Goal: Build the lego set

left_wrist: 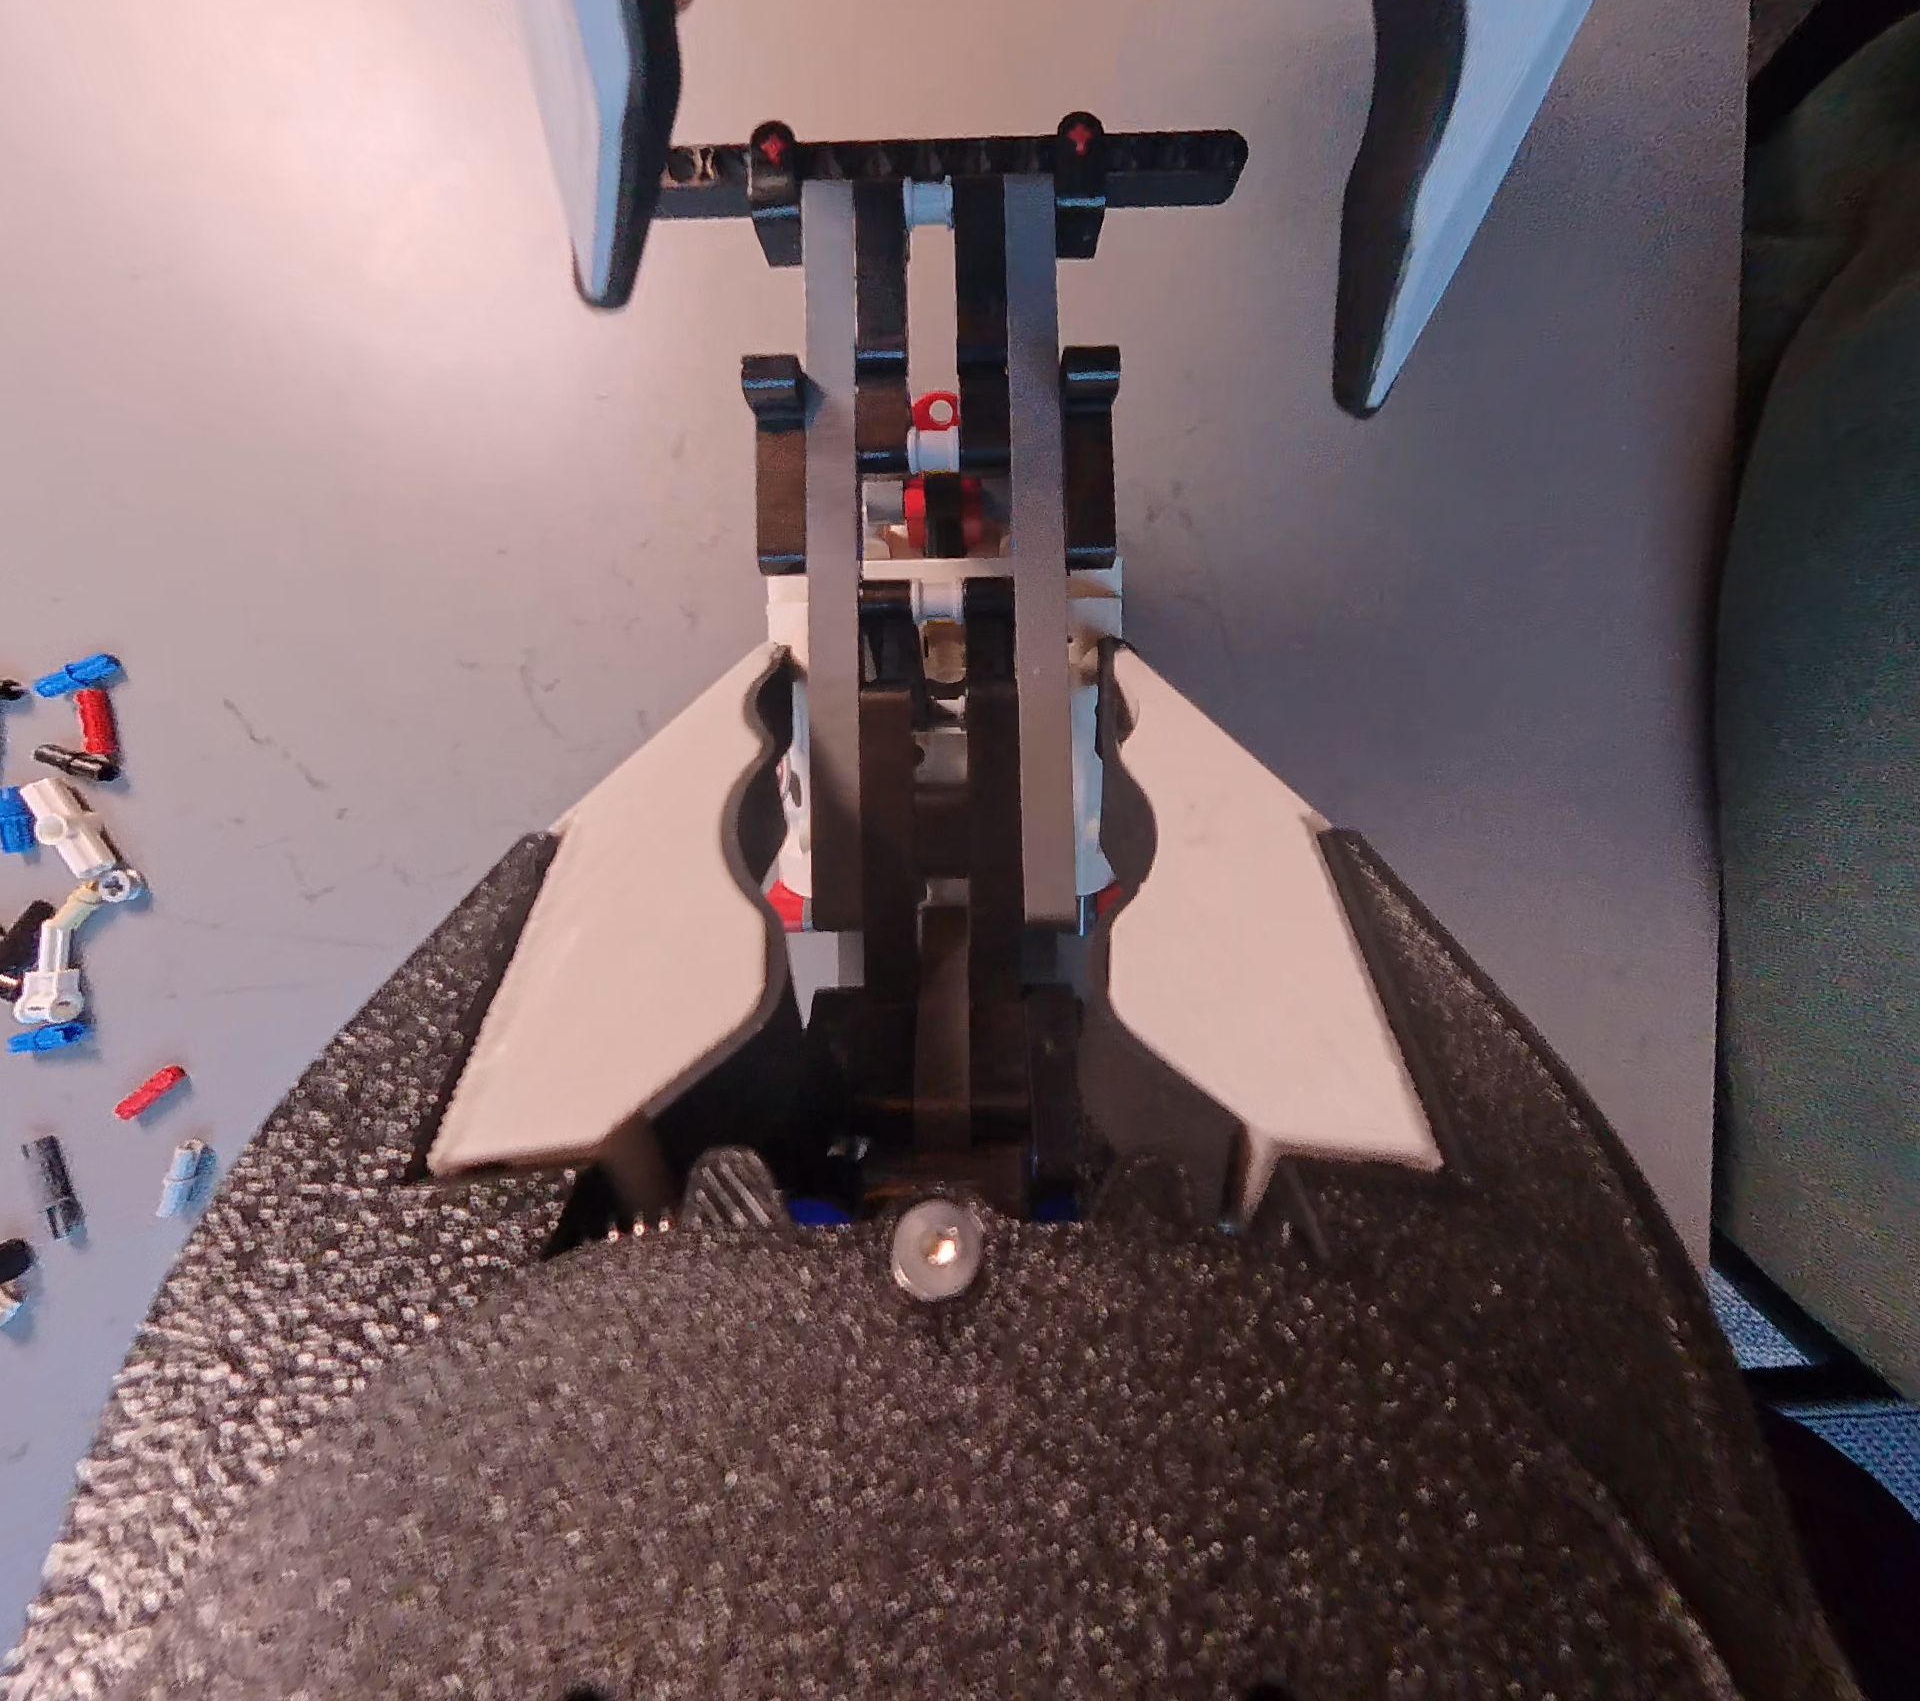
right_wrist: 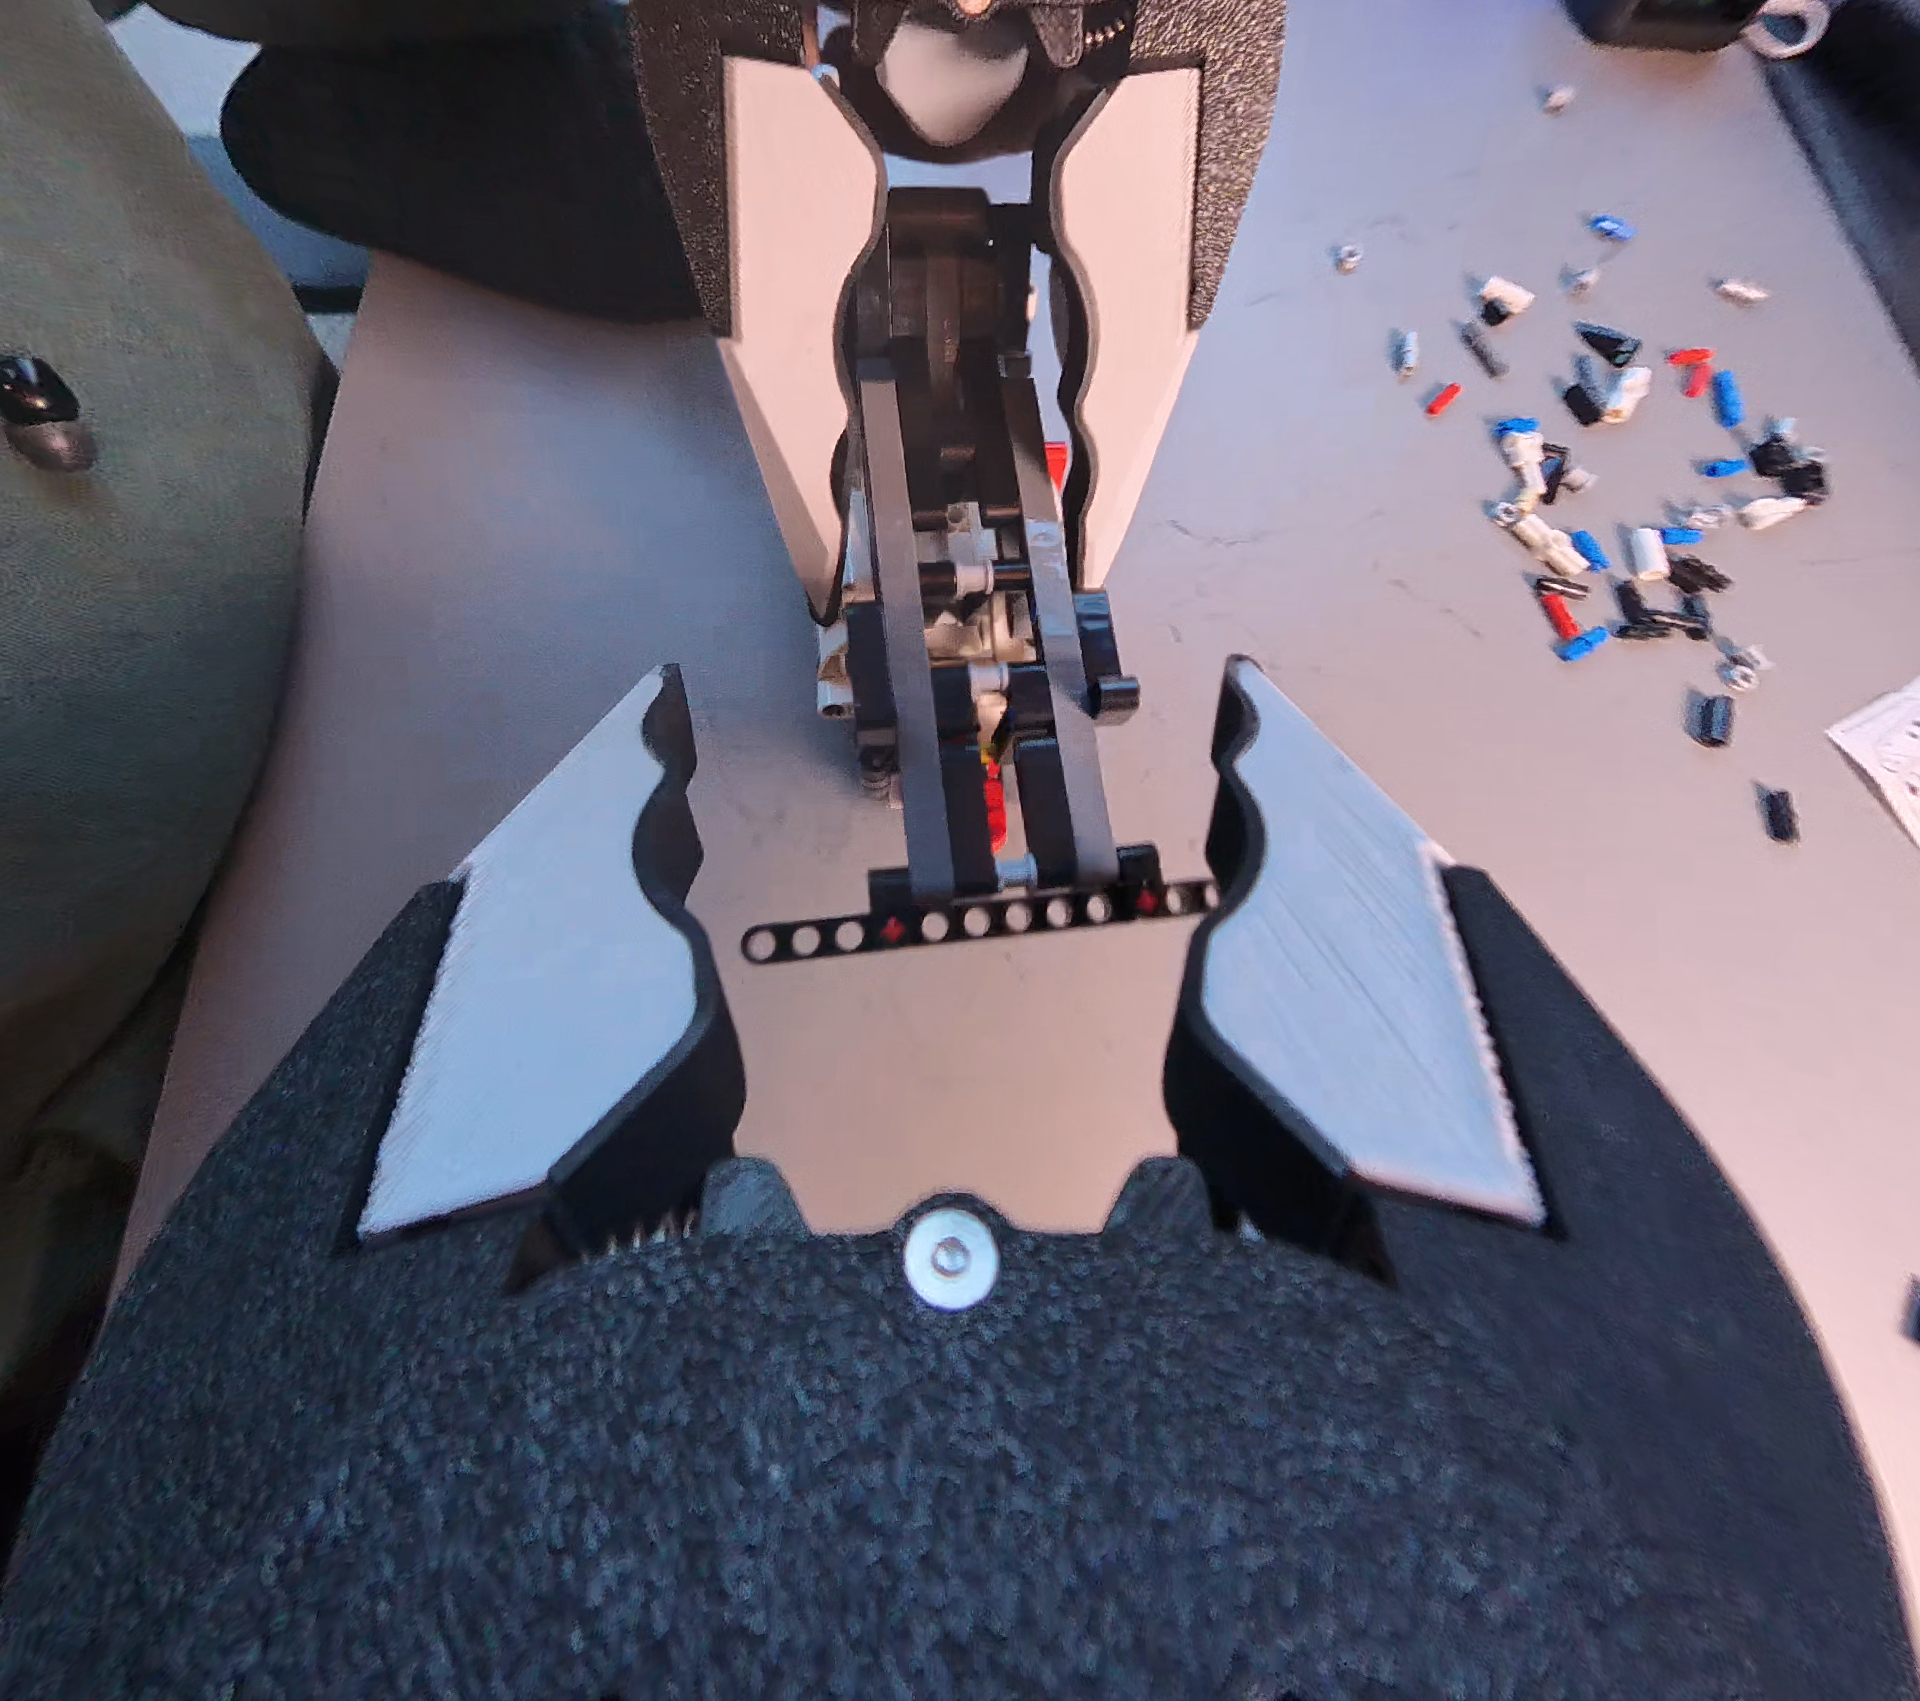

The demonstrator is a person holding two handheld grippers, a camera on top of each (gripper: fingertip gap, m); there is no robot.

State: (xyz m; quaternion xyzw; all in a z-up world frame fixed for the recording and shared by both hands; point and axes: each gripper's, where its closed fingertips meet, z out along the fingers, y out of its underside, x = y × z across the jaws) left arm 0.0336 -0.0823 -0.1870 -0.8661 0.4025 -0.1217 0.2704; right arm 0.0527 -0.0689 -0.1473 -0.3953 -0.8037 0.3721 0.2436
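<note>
1. the partly built lego model (left_wrist: 935, 571), a long black and grey frame with white and red parts inside, is held at its rear end between the fingers of the left tongs (left_wrist: 940, 768), which are closed on its white sides.
2. the model is kept over the grey surface (left_wrist: 312, 301), roughly at its middle, close to the edge beside the person's green clothing (right_wrist: 125, 612).
3. the model's long axis runs straight away from the left tongs toward the right tongs (right_wrist: 951, 778); at the far end a black holed crossbeam (right_wrist: 977, 919) lies across that axis, with two red axle ends showing in it.
4. the right tongs are spread wide and hold nothing; the crossbeam lies between their fingertips, one end just beside a fingertip, though contact cannot be told.
5. the next move is judged to turn on this: the right tongs are the nearer to the crossbeam and face it head-on.
6. loose pieces (right_wrist: 1621, 498) in blue, red, black and white are scattered toward the opposite side of the surface, well apart from both tongs.
7. a printed sheet (right_wrist: 1886, 758) lies at one edge; no brand or writing can be read.
</note>
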